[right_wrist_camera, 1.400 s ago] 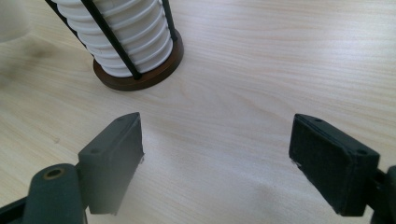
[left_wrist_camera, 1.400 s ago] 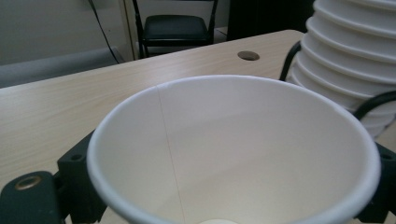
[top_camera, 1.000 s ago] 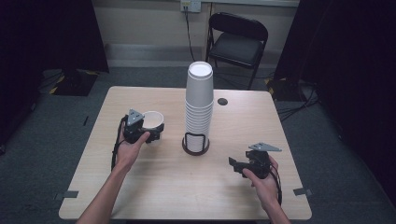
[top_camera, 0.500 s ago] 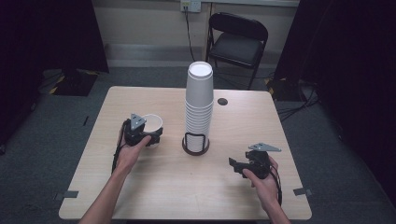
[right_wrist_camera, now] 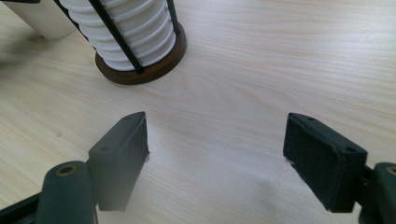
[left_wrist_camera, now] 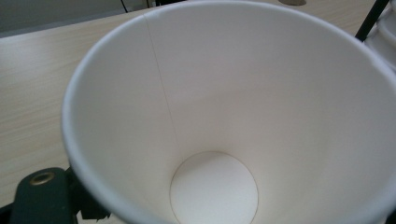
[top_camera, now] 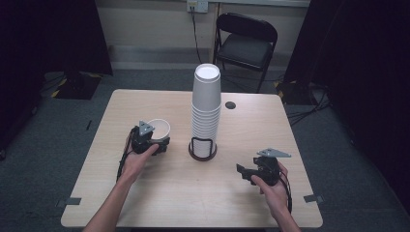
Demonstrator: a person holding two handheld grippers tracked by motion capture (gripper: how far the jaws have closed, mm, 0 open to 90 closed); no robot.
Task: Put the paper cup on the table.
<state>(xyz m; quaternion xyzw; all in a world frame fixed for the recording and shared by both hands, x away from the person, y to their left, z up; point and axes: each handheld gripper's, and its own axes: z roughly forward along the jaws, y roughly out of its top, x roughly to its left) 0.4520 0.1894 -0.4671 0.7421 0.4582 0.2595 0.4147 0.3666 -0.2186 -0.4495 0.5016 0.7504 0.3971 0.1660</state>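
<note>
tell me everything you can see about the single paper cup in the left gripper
The single paper cup is white and looks like thin paper, with a rolled rim, a straight side seam and a round flat bottom seen in the left gripper view. It is empty and clean inside. It stands mouth up, left of the tall cup stack, apart from it. The left gripper holds it at the side nearest the person; whether its base rests on the table cannot be told.

One loose cup (top_camera: 158, 128), one cup stack (top_camera: 206, 108), one chair (top_camera: 246, 41)
</note>
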